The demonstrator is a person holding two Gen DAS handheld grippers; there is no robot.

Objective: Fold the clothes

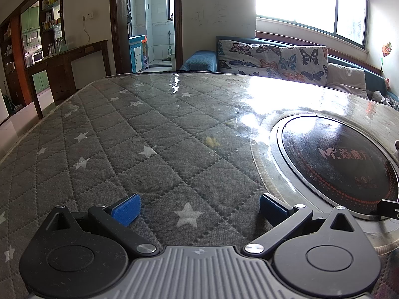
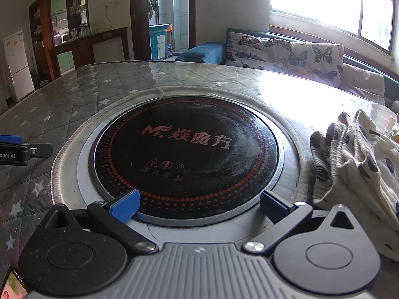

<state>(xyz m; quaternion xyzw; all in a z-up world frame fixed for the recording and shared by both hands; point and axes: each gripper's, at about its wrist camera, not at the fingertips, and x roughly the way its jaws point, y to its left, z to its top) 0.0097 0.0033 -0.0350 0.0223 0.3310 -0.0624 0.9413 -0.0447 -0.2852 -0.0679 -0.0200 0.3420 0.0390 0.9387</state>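
Observation:
A crumpled cream garment with dark spots [image 2: 356, 164] lies on the table at the right edge of the right wrist view. My right gripper [image 2: 199, 205] is open and empty, low over the near rim of the round black cooktop [image 2: 184, 154], left of the garment. My left gripper [image 1: 199, 209] is open and empty over the grey star-patterned quilted table cover [image 1: 139, 134]; the garment is not in the left wrist view. The left gripper also shows in the right wrist view [image 2: 15, 149] at the left edge.
The cooktop [image 1: 344, 164] is set into the table, right of my left gripper. A sofa with butterfly cushions [image 2: 286, 54] stands behind the table under a bright window. A phone [image 2: 13, 286] shows at the lower left corner. Dark wooden shelves [image 1: 37, 44] stand far left.

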